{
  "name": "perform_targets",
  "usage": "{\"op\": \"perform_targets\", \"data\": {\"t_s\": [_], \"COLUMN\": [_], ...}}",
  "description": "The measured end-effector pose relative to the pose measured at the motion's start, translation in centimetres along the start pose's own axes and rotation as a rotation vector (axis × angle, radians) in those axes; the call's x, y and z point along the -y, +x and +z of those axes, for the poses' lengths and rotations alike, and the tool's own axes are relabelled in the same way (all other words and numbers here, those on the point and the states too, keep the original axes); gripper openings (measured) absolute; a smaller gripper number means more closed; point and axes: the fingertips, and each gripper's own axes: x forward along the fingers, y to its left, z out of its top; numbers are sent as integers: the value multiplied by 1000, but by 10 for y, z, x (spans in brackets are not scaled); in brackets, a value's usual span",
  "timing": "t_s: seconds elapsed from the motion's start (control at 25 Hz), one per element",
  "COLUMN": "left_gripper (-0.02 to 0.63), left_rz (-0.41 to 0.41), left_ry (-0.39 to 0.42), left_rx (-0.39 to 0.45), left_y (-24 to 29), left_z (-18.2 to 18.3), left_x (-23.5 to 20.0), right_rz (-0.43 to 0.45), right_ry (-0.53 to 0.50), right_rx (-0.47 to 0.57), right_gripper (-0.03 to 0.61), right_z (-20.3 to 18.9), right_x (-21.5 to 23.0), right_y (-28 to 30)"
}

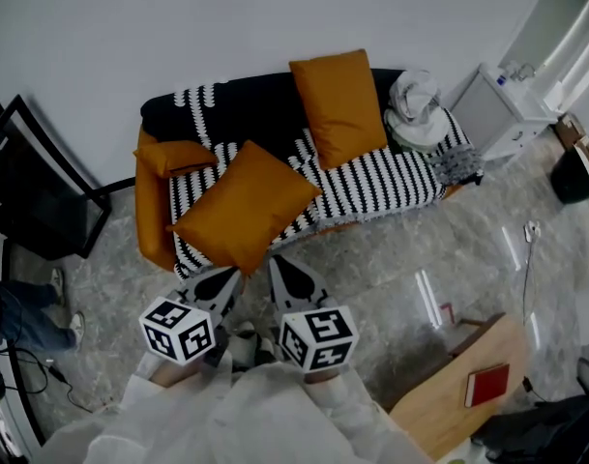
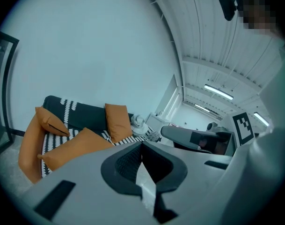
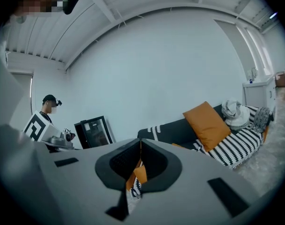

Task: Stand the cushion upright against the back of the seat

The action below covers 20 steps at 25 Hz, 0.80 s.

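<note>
Reaching in seems the step in hand: the left hand-held gripper and right hand-held gripper, both clenched and empty, hover just short of the large orange fabric cushion lying flat at the black-and-white striped sofa's front edge. Next, they must open and grip it.

Orange square cushion: lies flat, turned diamond-wise, on the left near part of the seat, its near corner hanging over the front edge. Seat covered by black-and-white striped throw. Dark back on far side; cushion not propped against it.
</note>
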Motion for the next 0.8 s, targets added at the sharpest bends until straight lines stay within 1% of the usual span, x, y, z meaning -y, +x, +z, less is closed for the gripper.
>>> {"op": "perform_targets", "data": {"t_s": [0.32, 0.56, 0.68, 0.8], "left_gripper": [8, 8, 8, 8], "left_rz": [-20, -16, -34, -49], "left_ry": [9, -4, -14, 0], "left_rx": [-7, -6, -9, -29], "left_y": [7, 3, 4, 7], "left_z": [21, 27, 30, 30], "left_x": [-25, -54, -64, -69], "right_rz": [-28, -43, -44, -58], "right_ry": [3, 3, 1, 5], "right_rx": [6, 11, 3, -1], "right_gripper": [12, 12, 12, 12], "right_z": [9, 8, 7, 6], "right_x": [-4, -9, -16, -18], "right_y": [24, 46, 57, 63]}}
